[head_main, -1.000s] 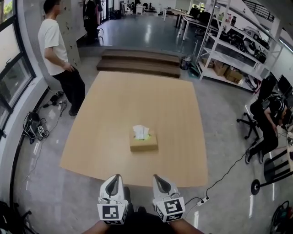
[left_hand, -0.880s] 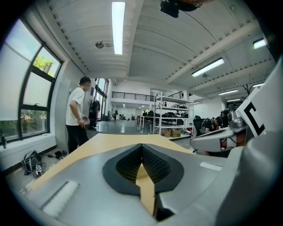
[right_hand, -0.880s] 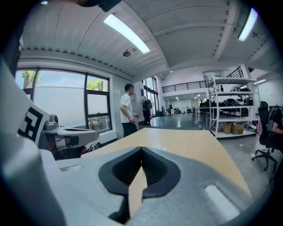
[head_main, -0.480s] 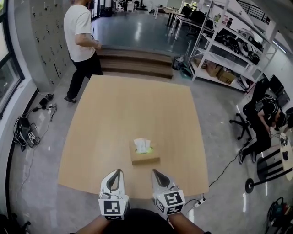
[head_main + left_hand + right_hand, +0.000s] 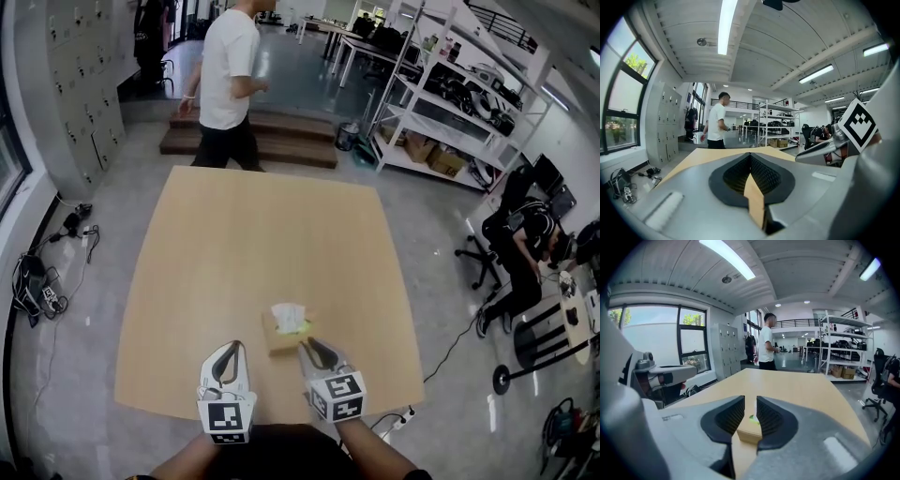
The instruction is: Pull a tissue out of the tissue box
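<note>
Tissue box (image 5: pixel 287 336) with white tissue (image 5: pixel 289 315) upright, close to the wooden worktop's (image 5: pixel 253 234) near edge, right claw (image 5: pixel 307 347) just before it, jaws opening, nothing between, left claw (image 5: pixel 232 347) clenched empty alongside, person in white shirt (image 5: pixel 228 80) beyond far edge, metal shelving (image 5: pixel 441 103), glossy grey floor (image 5: pixel 75 272)

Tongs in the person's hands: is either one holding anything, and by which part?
Nothing is held. The left tongs are shut and empty; the right tongs are opening with nothing between them; the tissue box lies just ahead.
</note>
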Action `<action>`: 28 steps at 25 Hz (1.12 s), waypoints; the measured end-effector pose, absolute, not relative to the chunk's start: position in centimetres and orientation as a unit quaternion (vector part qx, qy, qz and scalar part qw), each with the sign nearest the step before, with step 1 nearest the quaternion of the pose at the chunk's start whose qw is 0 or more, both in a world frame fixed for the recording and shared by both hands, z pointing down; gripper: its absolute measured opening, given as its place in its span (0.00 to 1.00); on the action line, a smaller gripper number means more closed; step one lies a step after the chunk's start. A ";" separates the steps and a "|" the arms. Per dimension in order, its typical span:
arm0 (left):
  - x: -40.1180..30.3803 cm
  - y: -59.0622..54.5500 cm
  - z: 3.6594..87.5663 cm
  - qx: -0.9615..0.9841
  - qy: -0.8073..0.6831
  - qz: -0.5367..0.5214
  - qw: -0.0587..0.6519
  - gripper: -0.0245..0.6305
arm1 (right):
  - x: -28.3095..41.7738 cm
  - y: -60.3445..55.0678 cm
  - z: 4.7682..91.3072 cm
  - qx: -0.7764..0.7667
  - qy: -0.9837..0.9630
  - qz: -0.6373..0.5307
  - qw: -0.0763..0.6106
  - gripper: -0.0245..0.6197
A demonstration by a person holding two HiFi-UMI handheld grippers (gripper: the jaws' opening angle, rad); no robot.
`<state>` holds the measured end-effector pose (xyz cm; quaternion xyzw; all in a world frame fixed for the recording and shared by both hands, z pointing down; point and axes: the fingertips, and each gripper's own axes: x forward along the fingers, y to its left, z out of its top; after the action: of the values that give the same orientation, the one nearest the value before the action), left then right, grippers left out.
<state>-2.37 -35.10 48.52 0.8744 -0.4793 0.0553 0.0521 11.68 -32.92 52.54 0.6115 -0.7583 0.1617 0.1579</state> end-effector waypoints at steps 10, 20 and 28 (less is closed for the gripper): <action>-1.7 -38.1 49.3 0.863 -0.499 0.063 0.052 0.07 | 11.9 -37.0 57.2 0.587 -0.758 0.197 0.204 0.17; 0.7 -41.3 51.3 0.863 -0.494 0.092 0.053 0.07 | 12.6 -40.1 62.5 0.568 -0.746 0.241 0.252 0.18; 2.5 -43.1 52.8 0.871 -0.476 0.108 0.056 0.07 | 12.4 -40.9 64.3 0.553 -0.732 0.280 0.282 0.20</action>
<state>2.54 -43.11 52.75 0.8710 -0.4760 0.1080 0.0561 12.41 -40.87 64.26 0.5527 -0.7323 0.2803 0.2823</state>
